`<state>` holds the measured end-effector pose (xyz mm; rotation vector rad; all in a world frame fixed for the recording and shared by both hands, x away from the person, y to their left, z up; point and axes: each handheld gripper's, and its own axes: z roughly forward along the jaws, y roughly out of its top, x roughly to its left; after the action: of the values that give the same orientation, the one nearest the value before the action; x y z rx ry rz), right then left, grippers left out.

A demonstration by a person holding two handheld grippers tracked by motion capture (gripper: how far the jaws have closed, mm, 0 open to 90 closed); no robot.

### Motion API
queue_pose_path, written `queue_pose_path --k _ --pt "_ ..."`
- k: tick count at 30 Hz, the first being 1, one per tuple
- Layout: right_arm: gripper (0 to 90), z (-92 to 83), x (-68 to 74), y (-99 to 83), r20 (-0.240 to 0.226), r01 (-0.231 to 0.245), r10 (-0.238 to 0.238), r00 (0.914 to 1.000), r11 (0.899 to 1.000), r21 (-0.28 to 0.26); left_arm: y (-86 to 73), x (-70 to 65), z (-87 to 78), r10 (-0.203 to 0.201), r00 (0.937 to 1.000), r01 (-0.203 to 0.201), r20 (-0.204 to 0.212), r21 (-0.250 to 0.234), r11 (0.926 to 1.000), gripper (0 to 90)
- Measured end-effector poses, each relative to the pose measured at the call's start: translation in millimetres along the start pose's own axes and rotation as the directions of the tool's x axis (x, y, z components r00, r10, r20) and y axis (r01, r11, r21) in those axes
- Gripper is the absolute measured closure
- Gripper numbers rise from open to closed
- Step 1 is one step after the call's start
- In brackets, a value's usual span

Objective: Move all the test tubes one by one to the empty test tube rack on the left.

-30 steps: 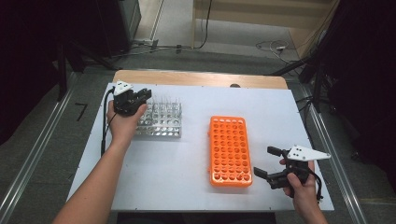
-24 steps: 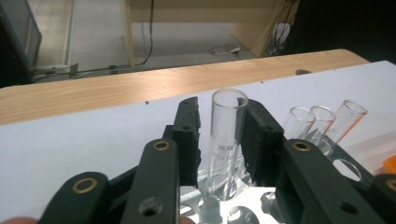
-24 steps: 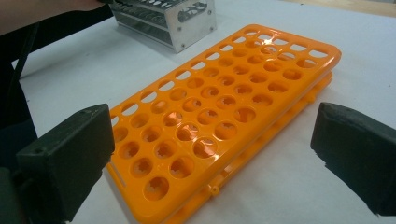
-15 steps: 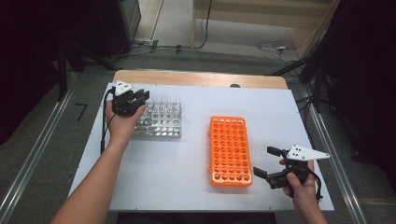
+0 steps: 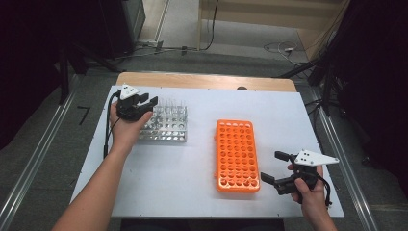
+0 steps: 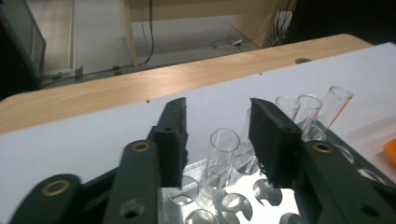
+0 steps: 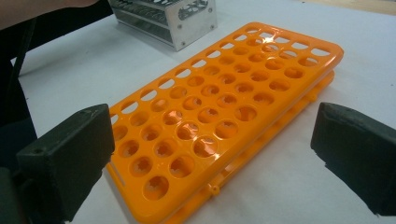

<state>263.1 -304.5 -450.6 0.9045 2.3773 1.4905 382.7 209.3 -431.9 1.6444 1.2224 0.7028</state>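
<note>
A metal tube rack stands at the table's left and holds several clear glass tubes at its far side. My left gripper hovers over the rack's far left corner. Its jaws have just been opening. In the left gripper view a glass tube stands upright in the rack between the pads of the left gripper, with a gap on each side. An empty orange rack lies flat in the middle. My right gripper is open beside its near right corner, with the orange rack ahead of its jaws.
More glass tubes lean in the rack to the right of the left jaws. A wooden strip runs along the table's far edge. White tabletop lies bare between the racks and the near edge. A cable trails from the left gripper.
The left gripper's jaws now stand a little further apart than before. Both hands and both racks have kept their places.
</note>
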Motion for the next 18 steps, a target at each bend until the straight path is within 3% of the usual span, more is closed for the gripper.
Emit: queue_pose_path --k 2,3,4,6,7,12,18 --pt "0.0 0.0 -0.1 0.0 -0.001 -0.002 0.002 1.0 1.0 -0.001 1.0 0.1 -5.0 -0.025 0.9997 0.025 -0.002 0.0 0.9997 49.2" --pt "0.0 0.1 -0.3 0.1 0.002 0.001 -0.001 1.0 1.0 -0.001 1.1 -0.2 -7.9 -0.035 0.9994 0.035 0.007 -0.008 0.9994 41.7" --pt "0.0 0.1 -0.3 0.1 0.002 0.001 -0.001 1.0 1.0 -0.001 1.0 -0.7 -11.1 -0.038 0.9992 0.038 0.013 -0.013 0.9992 41.7" --pt "0.0 0.1 -0.8 0.1 0.009 0.0 0.0 1.0 1.0 -0.002 -0.1 -2.7 -17.6 -0.045 0.9987 0.045 0.024 -0.021 0.9988 26.5" --pt "0.0 0.1 -1.0 0.1 0.011 0.0 0.0 0.9999 1.0 -0.003 -1.1 -3.7 -21.1 -0.042 0.9984 0.043 0.038 -0.026 0.9987 23.4" --pt "0.0 -0.3 -1.4 0.1 0.02 -0.004 0.004 0.9998 1.0 -0.003 -8.1 -10.9 -39.9 -0.036 0.9966 0.04 0.075 -0.052 0.9979 10.5" --pt "0.0 -0.2 -1.7 -0.1 0.027 -0.005 0.005 0.9996 1.0 -0.003 -18.6 -19.6 -63.8 -0.036 0.9895 0.047 0.14 -0.076 0.996 1.2"
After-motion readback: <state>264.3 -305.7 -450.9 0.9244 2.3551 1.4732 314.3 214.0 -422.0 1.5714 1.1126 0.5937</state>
